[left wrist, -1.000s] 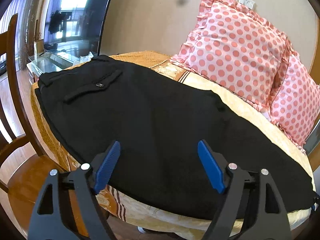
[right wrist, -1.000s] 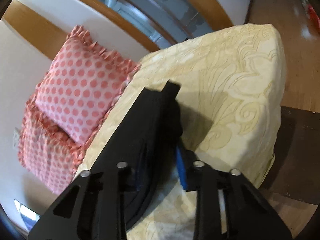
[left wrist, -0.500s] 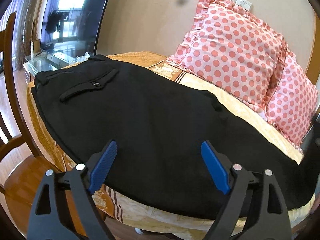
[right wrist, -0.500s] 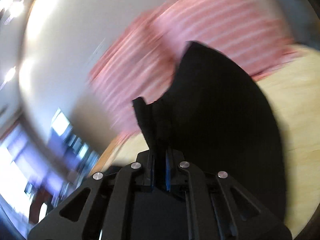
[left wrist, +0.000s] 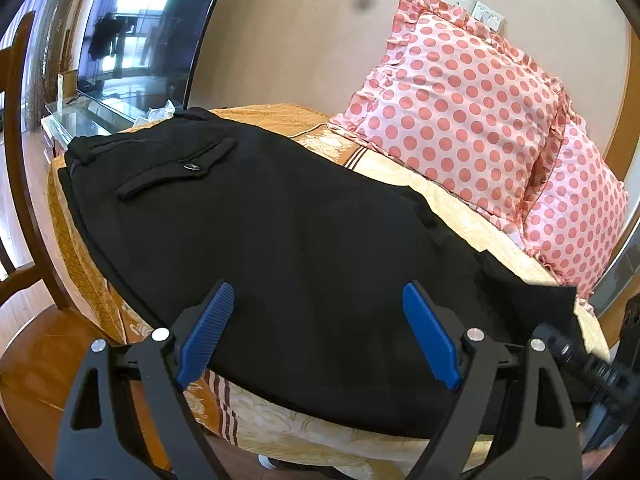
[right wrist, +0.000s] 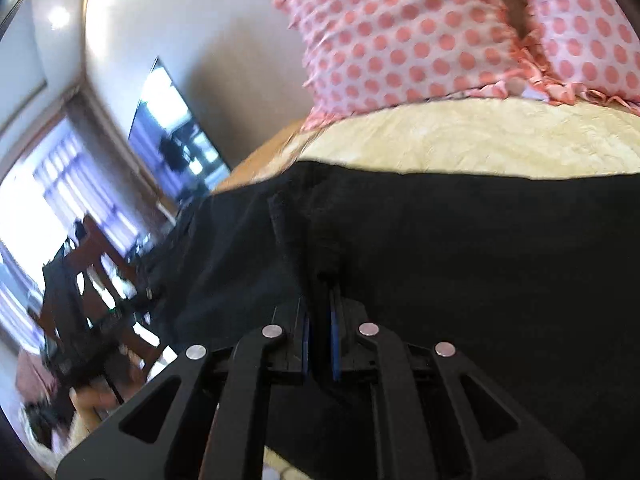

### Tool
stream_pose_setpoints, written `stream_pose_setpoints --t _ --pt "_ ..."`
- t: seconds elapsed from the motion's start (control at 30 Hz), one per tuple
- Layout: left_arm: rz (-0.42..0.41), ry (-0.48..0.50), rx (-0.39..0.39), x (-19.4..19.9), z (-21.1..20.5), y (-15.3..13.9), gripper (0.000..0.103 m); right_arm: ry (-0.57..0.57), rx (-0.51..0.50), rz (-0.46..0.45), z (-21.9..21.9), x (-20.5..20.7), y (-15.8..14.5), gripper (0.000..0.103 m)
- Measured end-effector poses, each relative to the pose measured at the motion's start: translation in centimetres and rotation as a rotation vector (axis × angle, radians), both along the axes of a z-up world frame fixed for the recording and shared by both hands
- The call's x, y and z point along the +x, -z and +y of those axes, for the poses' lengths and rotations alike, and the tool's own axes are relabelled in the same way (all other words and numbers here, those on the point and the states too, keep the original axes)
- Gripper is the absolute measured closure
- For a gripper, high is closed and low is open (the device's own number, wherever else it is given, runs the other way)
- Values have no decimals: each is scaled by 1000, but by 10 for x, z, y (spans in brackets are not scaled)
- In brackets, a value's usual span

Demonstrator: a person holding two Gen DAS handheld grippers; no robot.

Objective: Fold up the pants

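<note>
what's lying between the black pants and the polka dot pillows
Bare yellow bedspread only: a strip between the pants and the pillows. It shows in both wrist views.

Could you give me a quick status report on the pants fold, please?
Left gripper open, hovering over the pants. Right gripper shut on the hem end, lifted off the bedspread. Nothing in the way; pillows sit clear behind.

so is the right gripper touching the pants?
Touching. The right wrist view shows the right gripper shut on a fold of the pants.
</note>
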State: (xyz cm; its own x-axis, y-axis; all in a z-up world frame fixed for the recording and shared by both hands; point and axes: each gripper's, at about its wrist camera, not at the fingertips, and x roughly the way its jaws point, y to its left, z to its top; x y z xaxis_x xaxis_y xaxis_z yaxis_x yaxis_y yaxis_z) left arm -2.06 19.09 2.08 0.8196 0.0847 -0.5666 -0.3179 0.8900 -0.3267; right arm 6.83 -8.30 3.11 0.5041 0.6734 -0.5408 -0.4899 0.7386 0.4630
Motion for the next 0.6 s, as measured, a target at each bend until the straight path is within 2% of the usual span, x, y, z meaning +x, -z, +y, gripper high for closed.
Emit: stream_pose_setpoints --t 0.1,0.17,0.2,0.23,0.27,0.3,0.4,0.47,0.5,0.6 --pt "-38 -1 -73 -11 10 -8 17 -53 -52 -36 10 -9 4 94" --pt "-83 -32 -85 -24 20 -18 17 -89 -124 -42 20 -18 10 90" --pt "-92 -49 -81 -27 24 -22 17 -109 -124 -67 22 -21 9 80" --pt "-99 -72 -79 -32 30 -26 17 -140 -124 -76 25 -27 8 57" --pt "-104 -103 -82 -37 38 -29 16 -181 -124 -85 30 -33 7 44" --pt "-102 -127 -89 -40 46 -30 16 -196 -130 -98 33 -37 4 27" --pt "-78 -190 -138 -48 69 -27 17 -204 -86 -161 34 -48 -5 25" --pt "-58 -210 -189 -50 80 -21 17 -178 -54 -138 32 -43 -2 25" --pt "-45 -217 -224 -51 86 -16 17 -193 -76 -91 37 -37 5 25" --pt "-10 -208 -335 -49 98 -2 18 -209 -119 -126 42 -41 8 22"
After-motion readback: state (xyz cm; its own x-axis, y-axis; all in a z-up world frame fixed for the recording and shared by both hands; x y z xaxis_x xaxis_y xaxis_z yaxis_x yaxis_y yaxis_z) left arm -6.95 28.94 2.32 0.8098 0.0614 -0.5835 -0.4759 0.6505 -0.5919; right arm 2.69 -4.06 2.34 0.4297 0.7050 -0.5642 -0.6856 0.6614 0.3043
